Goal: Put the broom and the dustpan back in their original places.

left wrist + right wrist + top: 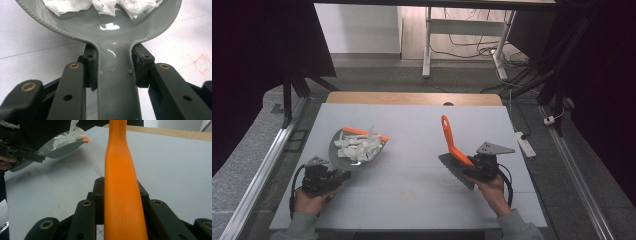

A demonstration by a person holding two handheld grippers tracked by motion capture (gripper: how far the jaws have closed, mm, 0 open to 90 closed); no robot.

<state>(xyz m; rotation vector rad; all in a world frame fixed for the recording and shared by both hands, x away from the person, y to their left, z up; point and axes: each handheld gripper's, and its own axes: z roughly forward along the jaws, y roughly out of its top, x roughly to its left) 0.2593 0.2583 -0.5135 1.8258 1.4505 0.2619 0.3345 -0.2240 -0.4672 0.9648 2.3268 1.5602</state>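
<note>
The left gripper (332,176) is squeezed tight on the handle of a grey dustpan (343,159), near the left side of the white table (412,150). White paper scraps (359,146) lie in the pan. The right gripper (469,171) is squeezed tight on the orange handle of a small brush (451,141), near the right side, well apart from the dustpan.

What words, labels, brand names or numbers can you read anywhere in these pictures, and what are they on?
None: no readable text.
Grey dustpan with white paper scraps, held in the left gripper: small moulded bumps on its handle, no letters.
Brush's orange handle, clamped in the right gripper: plain.
White table: faint red square mark and thin pencil lines, no writing.
</note>
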